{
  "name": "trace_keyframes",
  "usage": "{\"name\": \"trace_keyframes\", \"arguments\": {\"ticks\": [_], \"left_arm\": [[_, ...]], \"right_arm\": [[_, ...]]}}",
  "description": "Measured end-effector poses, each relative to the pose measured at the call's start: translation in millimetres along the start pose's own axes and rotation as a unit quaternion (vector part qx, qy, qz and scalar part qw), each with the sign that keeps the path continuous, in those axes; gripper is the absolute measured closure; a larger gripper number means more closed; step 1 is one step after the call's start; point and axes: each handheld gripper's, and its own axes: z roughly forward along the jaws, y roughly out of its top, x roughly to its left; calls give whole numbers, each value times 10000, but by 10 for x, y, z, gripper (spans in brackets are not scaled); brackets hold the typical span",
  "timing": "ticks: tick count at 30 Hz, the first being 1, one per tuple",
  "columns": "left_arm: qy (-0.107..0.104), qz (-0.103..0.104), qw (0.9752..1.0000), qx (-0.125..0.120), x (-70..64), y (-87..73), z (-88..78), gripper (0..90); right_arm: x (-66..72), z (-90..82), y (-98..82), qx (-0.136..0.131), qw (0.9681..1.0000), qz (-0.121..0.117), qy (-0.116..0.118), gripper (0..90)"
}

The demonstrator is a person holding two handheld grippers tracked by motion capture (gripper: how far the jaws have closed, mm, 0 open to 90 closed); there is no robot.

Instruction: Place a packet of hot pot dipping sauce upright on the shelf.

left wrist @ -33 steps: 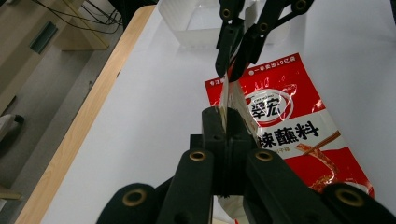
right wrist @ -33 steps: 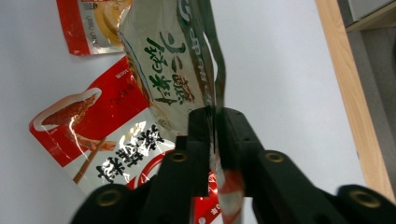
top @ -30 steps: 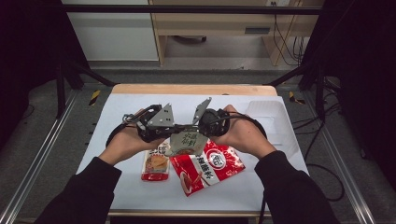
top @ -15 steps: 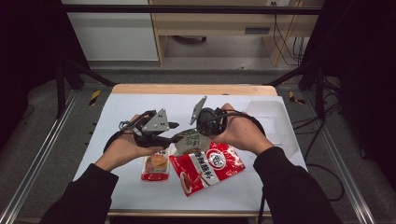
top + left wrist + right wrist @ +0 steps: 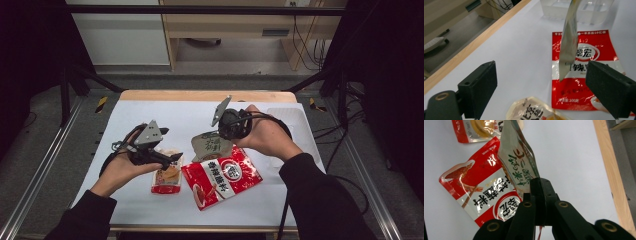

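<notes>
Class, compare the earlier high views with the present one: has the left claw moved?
Yes. The left claw has drawn leftward, away from the green packet, toward the table's near edge; its jaws have just opened, nothing between them.

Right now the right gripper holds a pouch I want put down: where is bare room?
Free: the white table behind the left gripper, up to the wooden edge. Crowded: the middle, where the red packet and small snack packet lie under the grey-green pouch.

small snack packet [image 5: 166, 176] left of big pouch [image 5: 222, 175], both on table [image 5: 150, 115], clear tray [image 5: 292, 120] at right
</notes>
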Motion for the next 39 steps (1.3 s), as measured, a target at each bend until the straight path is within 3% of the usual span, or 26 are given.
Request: {"name": "trace_keyframes", "arguments": {"ticks": [3,8,15,19,23,31,35,39], "left_arm": [[300,-102,9995,34,37,-141,-31,111],[414,-425,9982,-23,128,-343,-95,108],[715,-660,9952,-45,176,-595,-216,103],[1094,-776,9910,-59,227,-757,-309,120],[1325,-1080,9852,-103,275,-951,-373,109],[1405,-1228,9823,149,207,-1230,-445,81],[1440,-1268,9813,121,182,-1309,-432,64],[1485,-1331,9799,-72,197,-1301,-452,52]], "right_arm": [[-45,-65,-7,-70,9999,76,-77,900],[-65,-160,-3,-143,9997,137,-129,900],[-124,-351,-67,-296,9990,230,-231,900],[-159,-487,-112,-316,9985,285,-349,900],[-232,-664,-141,-335,9974,321,-551,900],[-355,-926,-337,-400,9947,568,-758,900],[-386,-972,-448,-341,9943,623,-800,900],[-397,-1048,-575,-379,9927,733,-876,900]]}}
